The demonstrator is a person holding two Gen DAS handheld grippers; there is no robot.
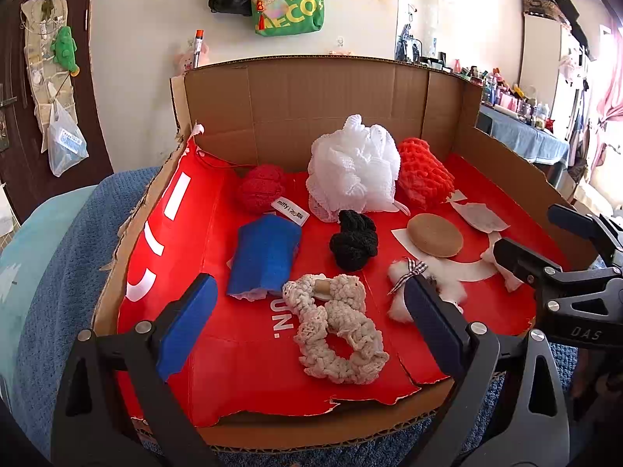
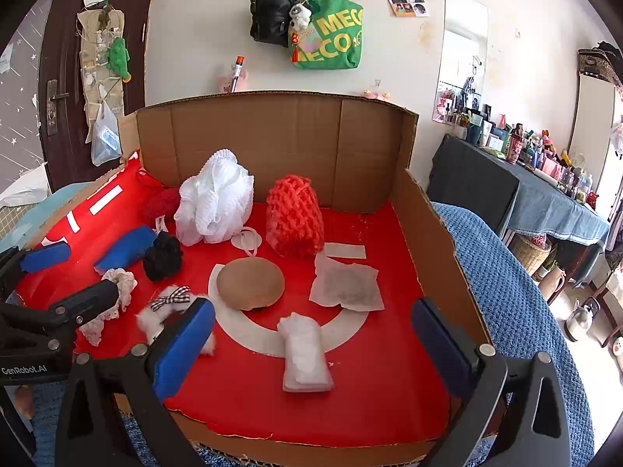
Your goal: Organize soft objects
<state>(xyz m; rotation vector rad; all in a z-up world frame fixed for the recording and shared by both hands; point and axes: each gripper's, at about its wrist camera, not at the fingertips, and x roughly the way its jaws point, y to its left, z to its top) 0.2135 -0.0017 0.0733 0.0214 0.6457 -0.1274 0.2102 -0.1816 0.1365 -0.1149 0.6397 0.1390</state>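
Between my left gripper's (image 1: 311, 311) fingers lies the cream crocheted scrunchie (image 1: 338, 330), flat on the red floor of the cardboard box (image 1: 311, 89). Its long axis runs from a wooden ring at the far end, pointing away from me, to the open loop nearest the fingertips. Those fingers are spread wide and hold nothing.

My right gripper (image 2: 311, 334) is likewise spread and empty, and the clear plastic-wrapped white pad (image 2: 305, 354) lies between its fingers, long axis pointing straight away from me toward the tan round sponge (image 2: 250, 286).

The risks, as I judge them: the scrunchie is loose and lacy, so a pinch on one loop could let the rest dangle and snag. The fluffy white hair tie with a checked bow (image 2: 171, 303) sits just beside my right gripper's left finger and could be swept along. The two grippers are near each other and could knock if both close in.

Further off stand the white mesh bath pouf (image 1: 353, 165), the orange knit piece (image 1: 424, 173), the black knit bundle (image 1: 354, 241) and the blue cloth roll (image 1: 264, 258).
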